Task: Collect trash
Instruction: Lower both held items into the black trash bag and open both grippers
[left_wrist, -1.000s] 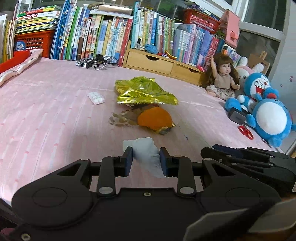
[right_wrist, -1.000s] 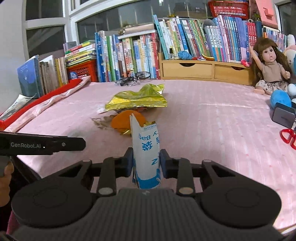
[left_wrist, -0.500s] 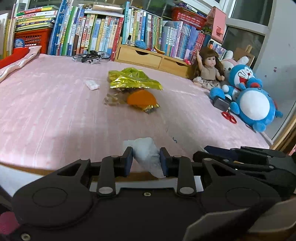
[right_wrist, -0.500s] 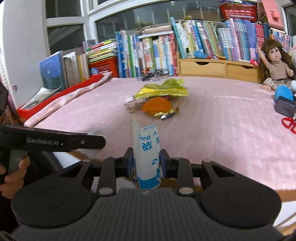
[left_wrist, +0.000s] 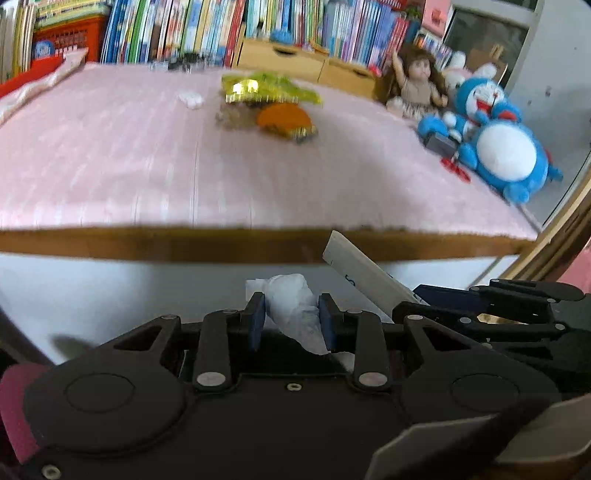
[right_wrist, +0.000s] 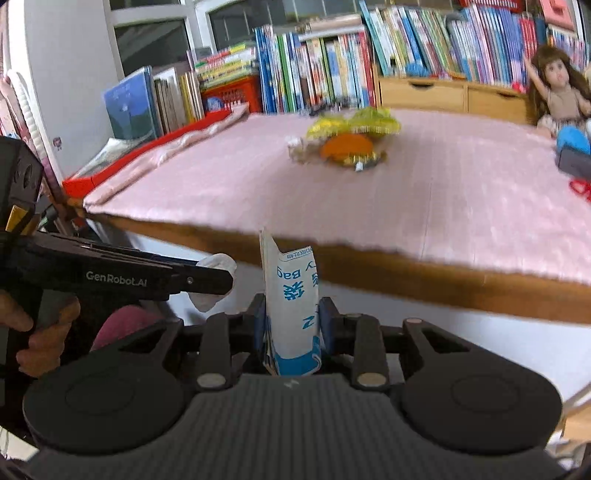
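Snack wrappers (left_wrist: 271, 90) are lying mid-table (left_wrist: 110, 155), books (left_wrist: 177, 29) are standing along the far edge, and a doll (left_wrist: 417, 83) and plush toys (left_wrist: 498, 144) are sitting far right.

Pink striped table cover (left_wrist: 110, 155)

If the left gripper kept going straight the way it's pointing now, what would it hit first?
Probably the pale panel below the table's wooden edge; the left gripper, holding a crumpled tissue, aims under the tabletop. Depth is unclear.
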